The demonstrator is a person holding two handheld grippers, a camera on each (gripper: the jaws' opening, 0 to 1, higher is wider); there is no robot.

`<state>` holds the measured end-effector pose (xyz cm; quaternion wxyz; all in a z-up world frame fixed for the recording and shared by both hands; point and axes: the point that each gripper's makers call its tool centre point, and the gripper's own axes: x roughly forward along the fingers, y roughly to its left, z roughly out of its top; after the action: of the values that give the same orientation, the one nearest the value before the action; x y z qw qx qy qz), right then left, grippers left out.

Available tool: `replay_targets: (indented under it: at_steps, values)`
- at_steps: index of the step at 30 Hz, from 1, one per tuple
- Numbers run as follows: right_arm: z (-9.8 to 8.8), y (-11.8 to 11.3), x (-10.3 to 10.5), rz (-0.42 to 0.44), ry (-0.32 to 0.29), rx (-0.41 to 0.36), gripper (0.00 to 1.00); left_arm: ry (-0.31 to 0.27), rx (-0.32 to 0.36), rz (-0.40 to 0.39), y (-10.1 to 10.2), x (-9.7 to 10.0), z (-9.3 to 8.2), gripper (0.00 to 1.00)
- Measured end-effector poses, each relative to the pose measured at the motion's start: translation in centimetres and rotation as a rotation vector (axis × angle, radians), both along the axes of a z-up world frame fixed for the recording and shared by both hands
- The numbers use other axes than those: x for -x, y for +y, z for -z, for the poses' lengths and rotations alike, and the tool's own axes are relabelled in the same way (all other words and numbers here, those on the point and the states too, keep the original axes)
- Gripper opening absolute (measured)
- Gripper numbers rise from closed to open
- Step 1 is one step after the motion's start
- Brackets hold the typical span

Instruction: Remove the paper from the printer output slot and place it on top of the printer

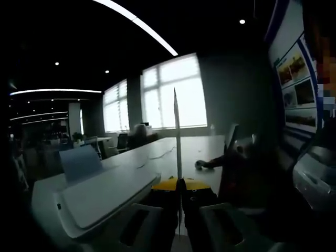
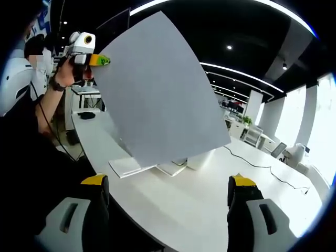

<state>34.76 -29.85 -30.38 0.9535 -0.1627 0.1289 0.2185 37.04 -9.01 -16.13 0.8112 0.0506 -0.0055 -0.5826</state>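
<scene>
The left hand-held gripper (image 1: pixel 178 191) is closed on the paper (image 1: pixel 177 157), seen edge-on as a thin vertical line in the centre of the left gripper view; in the right gripper view the sheet (image 2: pixel 160 100) hangs broad and lifted above the desk (image 2: pixel 199 205). The printer (image 1: pixel 105 194) sits lower left. The right hand-held gripper (image 2: pixel 168 202) stands wide, holding nothing. To do this well, I judge: rotate the sheet flat, lower it squarely onto the printer's top, then release.
</scene>
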Motion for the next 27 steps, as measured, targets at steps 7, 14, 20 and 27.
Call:
replay_targets:
  at_steps: [7,14,20,27]
  values:
    - [0.1,0.1,0.0,-0.002,0.002,0.002,0.89,-0.008,-0.001,0.002,-0.1,0.0,-0.3,0.05]
    - [0.1,0.1,0.0,-0.001,0.003,0.001,0.89,-0.007,-0.004,0.001,-0.2,-0.3,-0.3,0.05]
    - [0.1,0.1,0.0,0.001,0.003,0.001,0.89,-0.008,-0.003,0.000,-0.4,-0.4,-0.6,0.05]
    - [0.0,0.4,0.1,-0.004,-0.002,0.002,0.89,-0.018,0.002,0.015,-0.7,0.0,-1.1,0.05]
